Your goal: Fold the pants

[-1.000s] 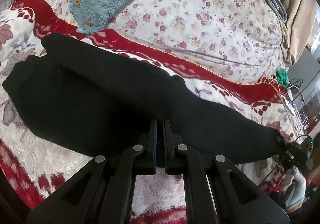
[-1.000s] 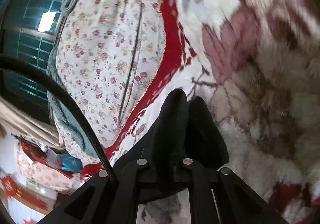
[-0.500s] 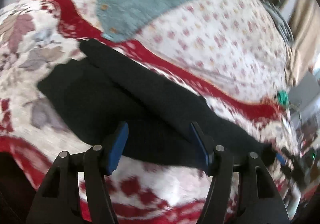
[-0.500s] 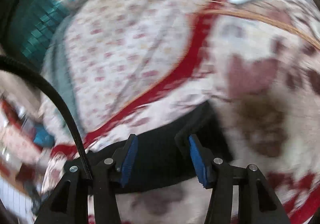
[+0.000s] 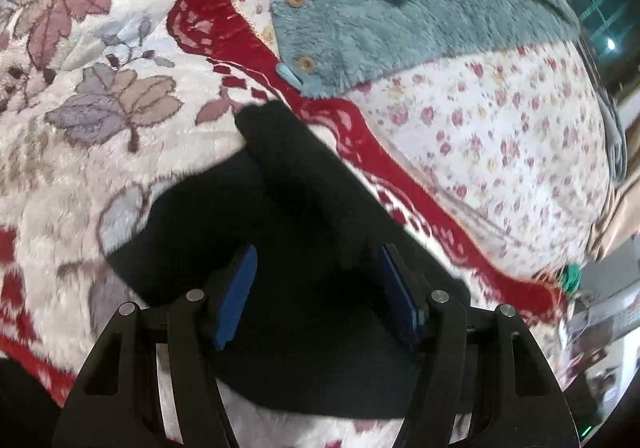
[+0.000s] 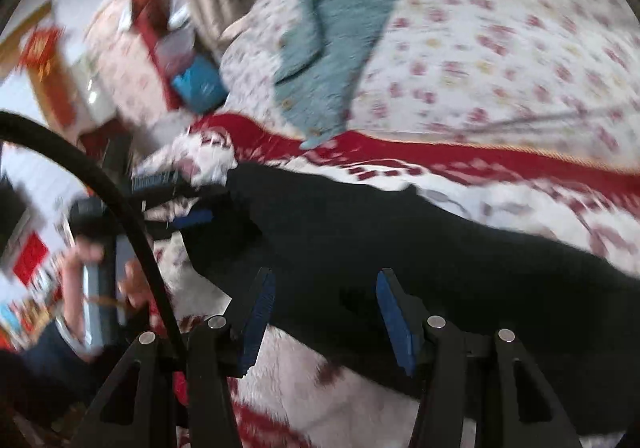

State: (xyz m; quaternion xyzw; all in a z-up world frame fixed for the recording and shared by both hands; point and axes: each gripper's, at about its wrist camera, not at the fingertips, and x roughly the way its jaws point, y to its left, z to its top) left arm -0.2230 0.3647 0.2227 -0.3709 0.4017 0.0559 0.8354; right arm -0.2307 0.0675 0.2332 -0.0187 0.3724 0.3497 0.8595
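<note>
Black pants (image 5: 304, 188) lie lengthwise on a plush red-and-white blanket (image 5: 80, 168), one layer folded over the other. My left gripper (image 5: 316, 252) hovers open above one end of them, its blue pads (image 5: 236, 296) apart with only flat cloth below. In the right wrist view the pants (image 6: 400, 232) stretch from the left to the right edge. My right gripper (image 6: 325, 276) stands open over their near edge and pinches nothing. The left gripper (image 6: 192, 216) shows small and blurred at the pants' far left end, with a hand (image 6: 132, 280) behind it.
A teal fleece jacket (image 5: 400, 8) lies on a floral quilt (image 5: 500, 120) beyond the blanket's red border. A black cable (image 6: 120, 208) arcs across the left of the right wrist view. Blurred furniture and clutter (image 6: 192, 84) stand past the bed's far end.
Both grippers were shut on the pants and are now open, having let the cloth go. Each has swung sideways along the pants, and the right one has rolled strongly.
</note>
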